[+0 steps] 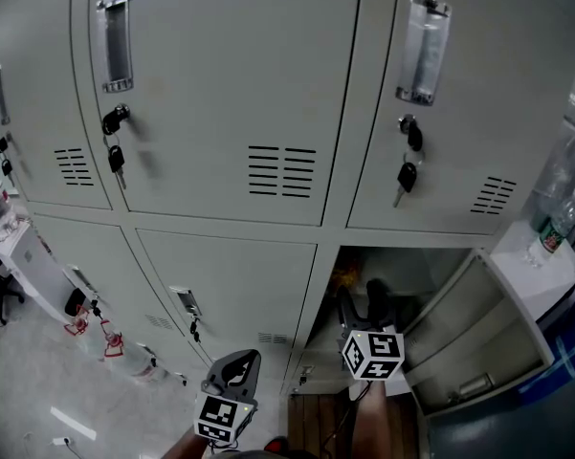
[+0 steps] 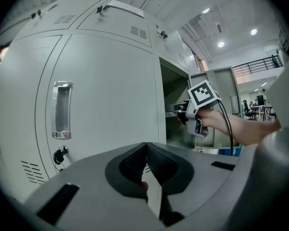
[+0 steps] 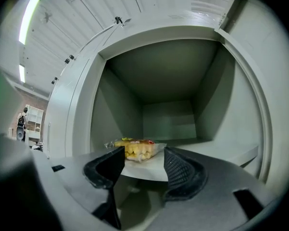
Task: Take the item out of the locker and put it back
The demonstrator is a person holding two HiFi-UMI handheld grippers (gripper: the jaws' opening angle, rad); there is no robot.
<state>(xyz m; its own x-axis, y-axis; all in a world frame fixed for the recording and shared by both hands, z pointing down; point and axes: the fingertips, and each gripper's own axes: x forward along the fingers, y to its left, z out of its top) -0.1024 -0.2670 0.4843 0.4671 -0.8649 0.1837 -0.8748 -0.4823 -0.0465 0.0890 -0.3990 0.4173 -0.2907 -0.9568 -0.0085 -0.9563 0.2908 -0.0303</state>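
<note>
A: Checking status: where is the item?
B: The snack packet (image 3: 134, 148) lies on the shelf (image 3: 216, 153) inside the open locker. The right gripper (image 3: 143, 154) faces it with jaws wide apart and pads clear of it. The left gripper (image 2: 145, 148) is closed and empty.
A: Progress?
B: Either not yet removed or already returned; I cannot tell which.

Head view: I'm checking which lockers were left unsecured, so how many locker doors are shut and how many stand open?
Shut locker doors: 5
Open locker doors: 1
Total: 6
</note>
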